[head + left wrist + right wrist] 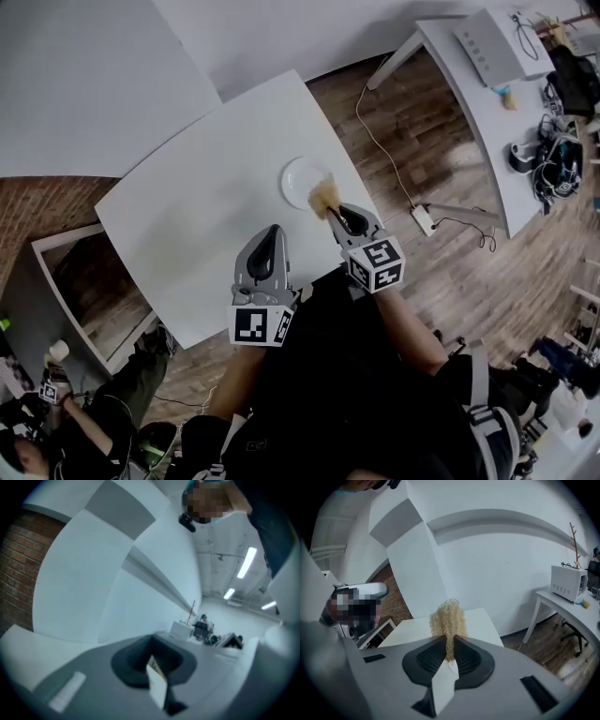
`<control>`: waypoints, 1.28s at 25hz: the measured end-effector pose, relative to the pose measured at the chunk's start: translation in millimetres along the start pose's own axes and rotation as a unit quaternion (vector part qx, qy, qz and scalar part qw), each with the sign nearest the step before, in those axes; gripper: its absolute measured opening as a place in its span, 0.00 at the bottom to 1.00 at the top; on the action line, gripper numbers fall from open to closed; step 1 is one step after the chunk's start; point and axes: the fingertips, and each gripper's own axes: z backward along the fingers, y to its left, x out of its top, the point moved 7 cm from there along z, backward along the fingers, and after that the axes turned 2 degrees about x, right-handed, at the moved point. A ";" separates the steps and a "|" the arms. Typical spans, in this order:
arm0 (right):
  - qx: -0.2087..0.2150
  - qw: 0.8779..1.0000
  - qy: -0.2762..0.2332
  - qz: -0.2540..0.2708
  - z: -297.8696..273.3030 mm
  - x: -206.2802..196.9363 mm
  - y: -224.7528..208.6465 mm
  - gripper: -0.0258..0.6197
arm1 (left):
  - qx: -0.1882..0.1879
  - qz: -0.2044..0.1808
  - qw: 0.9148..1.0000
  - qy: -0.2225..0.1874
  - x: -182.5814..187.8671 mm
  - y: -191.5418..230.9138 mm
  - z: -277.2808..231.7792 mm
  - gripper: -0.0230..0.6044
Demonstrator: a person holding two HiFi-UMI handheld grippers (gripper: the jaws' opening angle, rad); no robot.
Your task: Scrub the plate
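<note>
A round white plate (300, 178) lies on the white table (206, 216), near its right corner. My right gripper (336, 214) is shut on a tan, wiry scrubber (325, 196), which hangs over the plate's near right rim; whether it touches the plate I cannot tell. In the right gripper view the scrubber (448, 619) sticks up out of the gripper (448, 643), with the table (485, 623) behind it and the plate hidden. My left gripper (271, 232) hovers over the table's front edge, shut and holding nothing. In its own view the left gripper (152, 660) points up at a white wall.
A white cable runs to a power strip (424, 220) on the wooden floor right of the table. A long white desk (469, 84) with a microwave (568, 583) and clutter stands at the right. A person (56, 412) sits at the lower left beside a low open box (94, 291).
</note>
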 end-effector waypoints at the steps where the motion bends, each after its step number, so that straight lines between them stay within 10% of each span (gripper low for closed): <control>1: 0.003 1.000 0.008 -0.002 -6.1 -4.0 -3.3 0.11 | 0.001 -0.003 1.000 0.000 -0.7 0.6 -2.6 0.04; 32: 0.038 0.976 0.208 0.049 -87.8 -93.5 -66.9 0.11 | 0.024 0.032 0.998 0.045 -51.9 -1.6 -60.9 0.04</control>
